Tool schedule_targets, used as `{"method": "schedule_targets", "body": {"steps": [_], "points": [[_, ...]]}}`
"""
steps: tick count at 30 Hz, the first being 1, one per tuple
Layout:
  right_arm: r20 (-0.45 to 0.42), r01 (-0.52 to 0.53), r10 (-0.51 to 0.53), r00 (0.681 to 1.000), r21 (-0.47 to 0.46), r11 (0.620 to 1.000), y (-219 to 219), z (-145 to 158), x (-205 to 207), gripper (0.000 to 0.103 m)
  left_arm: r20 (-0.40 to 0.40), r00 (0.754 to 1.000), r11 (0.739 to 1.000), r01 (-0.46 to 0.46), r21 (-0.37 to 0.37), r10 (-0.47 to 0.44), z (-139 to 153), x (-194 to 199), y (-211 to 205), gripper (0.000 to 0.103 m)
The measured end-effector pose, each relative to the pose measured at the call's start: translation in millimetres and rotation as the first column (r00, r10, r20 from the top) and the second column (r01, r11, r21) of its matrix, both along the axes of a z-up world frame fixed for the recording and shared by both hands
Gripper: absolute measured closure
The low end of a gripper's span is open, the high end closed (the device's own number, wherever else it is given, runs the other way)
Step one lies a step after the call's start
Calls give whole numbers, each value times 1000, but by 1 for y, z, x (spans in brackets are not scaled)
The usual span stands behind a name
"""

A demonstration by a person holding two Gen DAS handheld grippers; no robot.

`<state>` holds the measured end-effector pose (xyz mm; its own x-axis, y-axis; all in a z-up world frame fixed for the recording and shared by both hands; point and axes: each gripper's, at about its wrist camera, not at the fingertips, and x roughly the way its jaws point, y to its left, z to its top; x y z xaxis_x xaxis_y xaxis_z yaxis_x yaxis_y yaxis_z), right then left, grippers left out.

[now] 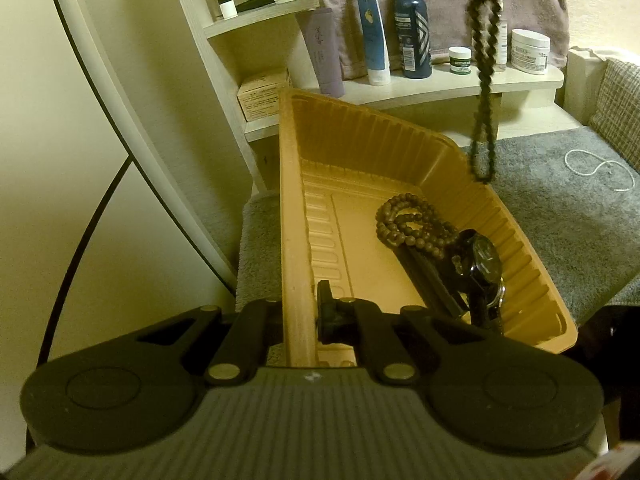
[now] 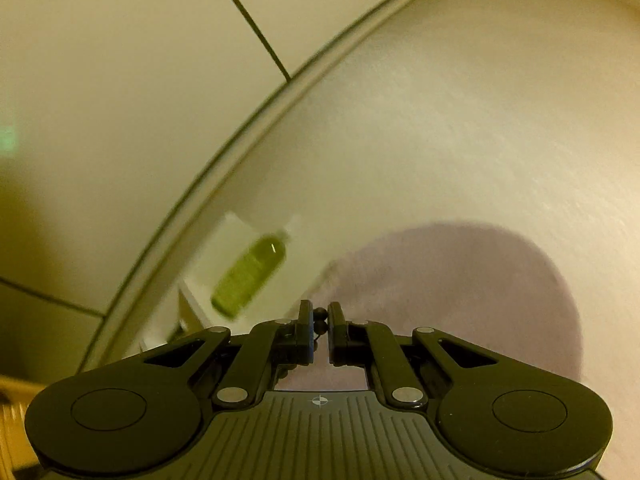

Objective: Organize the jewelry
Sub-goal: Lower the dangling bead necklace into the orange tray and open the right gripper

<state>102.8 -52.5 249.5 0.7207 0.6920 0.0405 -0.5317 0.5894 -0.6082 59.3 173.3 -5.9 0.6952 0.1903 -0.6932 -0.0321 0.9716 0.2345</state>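
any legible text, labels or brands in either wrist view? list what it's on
None reads cleanly.
Blue tube: print blurred.
Dark spray bottle: label and barcode too small.
White jar: lines of print, illegible.
Cardboard box: small print, illegible.
Green bottle: motion-blurred.

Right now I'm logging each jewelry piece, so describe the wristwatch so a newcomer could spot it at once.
Find the tan ribbed plastic tray on the grey carpet below the toiletry shelf. The wristwatch lies along its right wall, just nearer the camera than the brown bead bracelet. It is the only piece with a dark round dial.
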Motion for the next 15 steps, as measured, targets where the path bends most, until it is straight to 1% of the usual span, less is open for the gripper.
{"method": "schedule_targets", "body": {"steps": [4, 6, 10, 15], "points": [[-4, -45, 45, 999, -20, 999, 19, 6, 2, 97, 1, 1000, 1000, -1, -4, 1, 0, 0, 1, 98], [-31, -63, 62, 998, -42, 997, 27, 2, 6, 97, 2, 1000, 1000, -1, -6, 1, 0, 0, 1, 98], [-121, -98, 85, 989, -103, 990, 40, -18, 13, 97, 3, 1000, 1000, -1, -9, 1, -1, -1, 2, 98], [-272, -156, 112, 956, -147, 977, 54, -54, 31, 97, 2, 1000, 1000, -2, -11, 2, -1, -1, 3, 98]]}}
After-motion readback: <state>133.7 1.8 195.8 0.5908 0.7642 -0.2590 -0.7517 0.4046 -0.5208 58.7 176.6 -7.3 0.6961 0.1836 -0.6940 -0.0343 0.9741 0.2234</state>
